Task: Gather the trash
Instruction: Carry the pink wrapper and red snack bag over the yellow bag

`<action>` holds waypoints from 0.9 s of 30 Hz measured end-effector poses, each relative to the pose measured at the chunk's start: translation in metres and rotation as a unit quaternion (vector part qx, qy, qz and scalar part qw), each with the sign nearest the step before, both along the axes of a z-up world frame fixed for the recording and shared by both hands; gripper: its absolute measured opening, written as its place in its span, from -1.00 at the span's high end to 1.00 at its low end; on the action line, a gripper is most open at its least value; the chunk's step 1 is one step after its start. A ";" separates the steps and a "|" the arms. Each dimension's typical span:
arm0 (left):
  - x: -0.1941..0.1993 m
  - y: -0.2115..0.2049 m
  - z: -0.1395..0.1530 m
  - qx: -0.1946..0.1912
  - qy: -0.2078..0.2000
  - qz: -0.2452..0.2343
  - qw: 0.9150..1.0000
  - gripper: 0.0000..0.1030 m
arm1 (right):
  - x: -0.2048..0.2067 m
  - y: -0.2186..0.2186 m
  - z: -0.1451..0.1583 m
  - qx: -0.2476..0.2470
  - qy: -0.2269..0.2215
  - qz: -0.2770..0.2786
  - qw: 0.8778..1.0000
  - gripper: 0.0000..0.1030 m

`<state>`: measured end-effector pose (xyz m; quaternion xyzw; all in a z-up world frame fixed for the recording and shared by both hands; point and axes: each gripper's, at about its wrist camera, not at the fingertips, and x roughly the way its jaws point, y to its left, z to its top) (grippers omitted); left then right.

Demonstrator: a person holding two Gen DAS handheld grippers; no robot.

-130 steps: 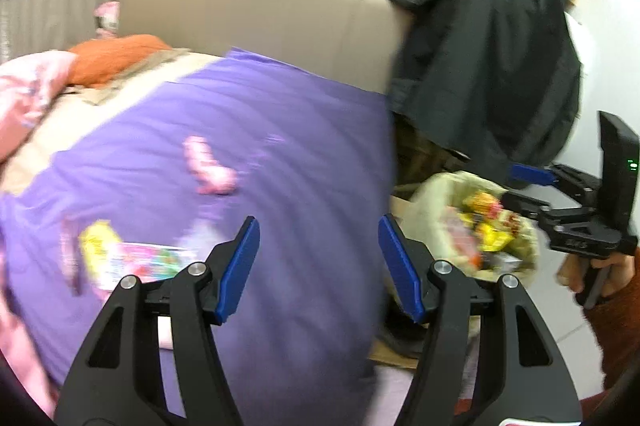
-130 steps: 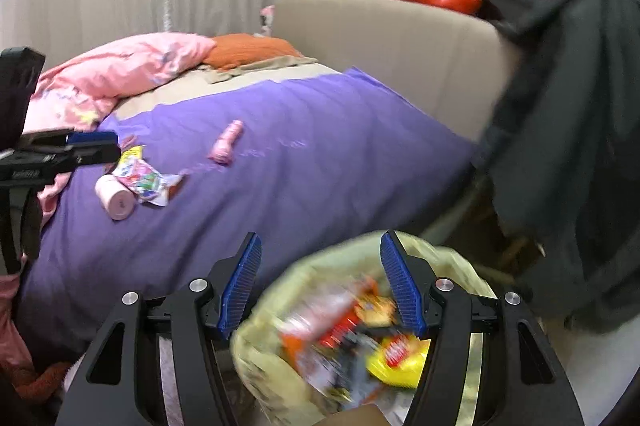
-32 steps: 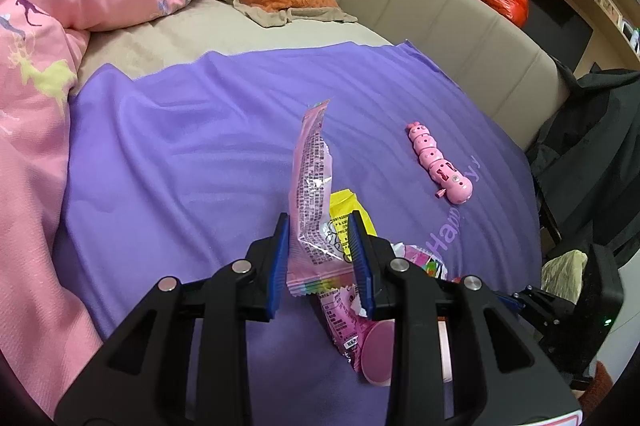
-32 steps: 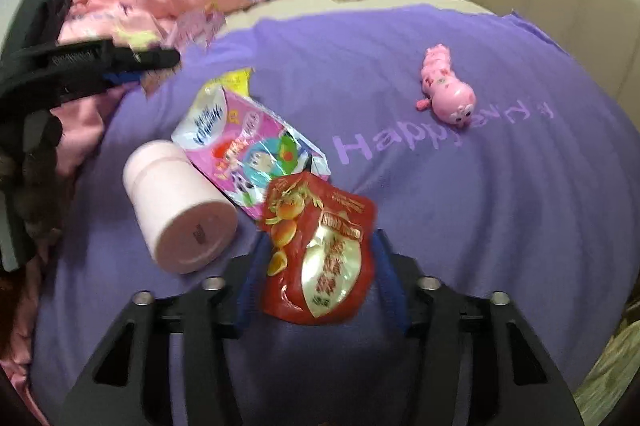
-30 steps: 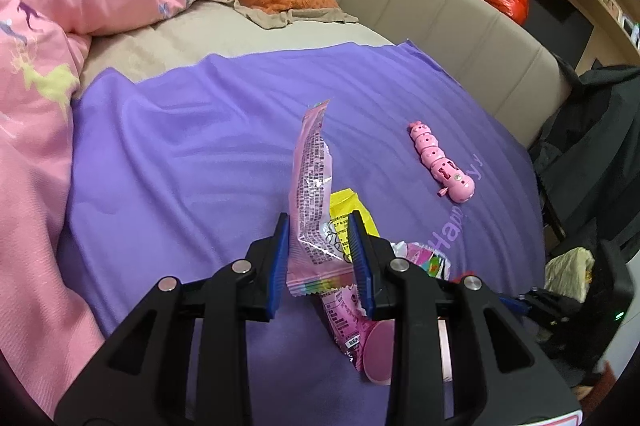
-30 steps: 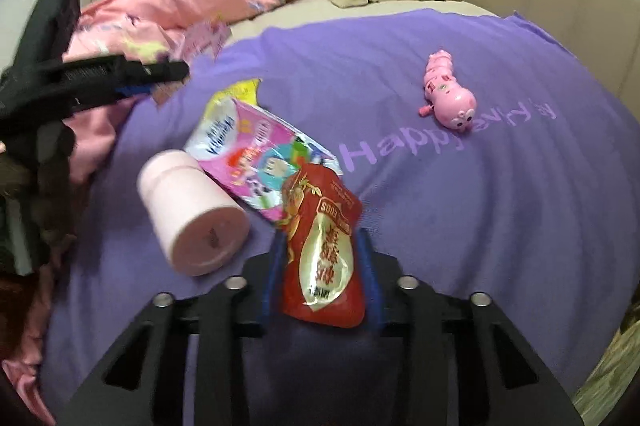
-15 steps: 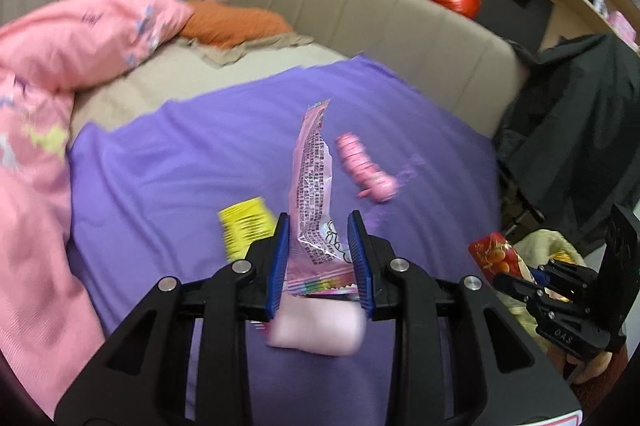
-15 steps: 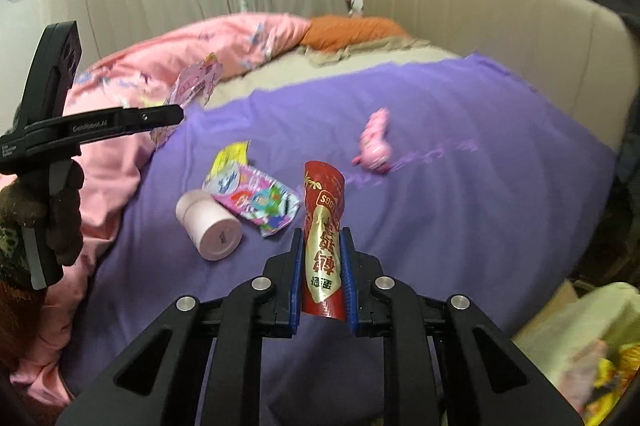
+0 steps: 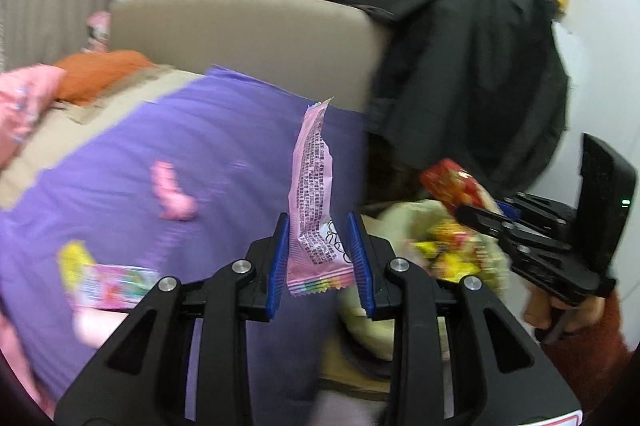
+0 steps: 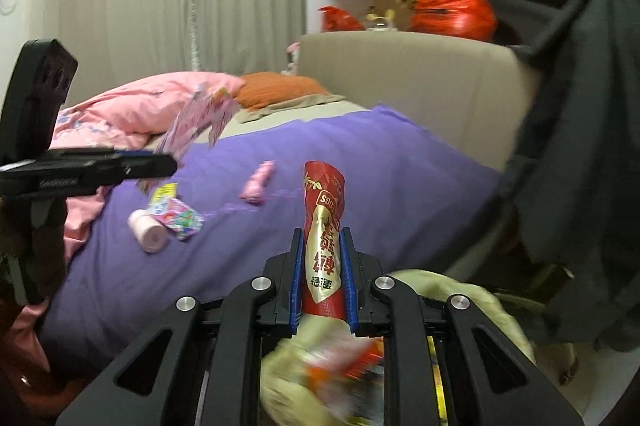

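My left gripper [image 9: 320,262] is shut on a tall pink wrapper [image 9: 313,202] that stands up between its blue pads. It hangs over the bed's right edge, beside the pale trash bag [image 9: 448,250] full of wrappers. My right gripper [image 10: 323,276] is shut on a red snack pouch [image 10: 323,230], held upright just above the trash bag [image 10: 460,302]. In the left wrist view the right gripper [image 9: 476,212] shows at the right with the red pouch [image 9: 452,186] over the bag. In the right wrist view the left gripper [image 10: 160,160] carries the pink wrapper [image 10: 200,118].
On the purple blanket [image 10: 360,186] lie a pink toy caterpillar [image 10: 258,186], a colourful wrapper [image 10: 178,216] and a pink roll [image 10: 146,230]. A dark coat [image 9: 472,74] hangs right of the beige headboard [image 9: 248,38]. Pink bedding [image 10: 132,110] lies at the left.
Both grippers lifted off the blanket and swung right toward the trash bag, each carrying its wrapper. The right jaws squeezed the red pouch narrower about a second ago.
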<state>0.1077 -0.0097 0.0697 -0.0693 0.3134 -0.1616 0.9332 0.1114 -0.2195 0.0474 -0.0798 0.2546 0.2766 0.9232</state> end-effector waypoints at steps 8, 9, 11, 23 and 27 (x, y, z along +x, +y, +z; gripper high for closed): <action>0.024 -0.124 -0.043 0.043 0.064 -0.120 0.990 0.46 | 0.002 -0.092 -0.021 -0.024 0.006 -0.067 0.997 0.66; 0.025 -0.132 -0.048 0.048 0.070 -0.130 0.988 0.46 | 0.002 -0.101 -0.024 -0.022 0.009 -0.075 0.997 0.66; 0.029 -0.154 -0.062 0.059 0.088 -0.153 0.982 0.46 | 0.003 -0.120 -0.033 -0.016 0.018 -0.092 0.995 0.66; 0.053 -0.193 -0.120 0.126 0.161 -0.155 0.966 0.52 | 0.010 -0.161 -0.062 0.024 0.042 -0.106 0.993 0.66; 0.052 -0.187 -0.122 0.106 0.160 -0.156 0.969 0.52 | 0.014 -0.159 -0.070 0.028 0.051 -0.103 0.993 0.66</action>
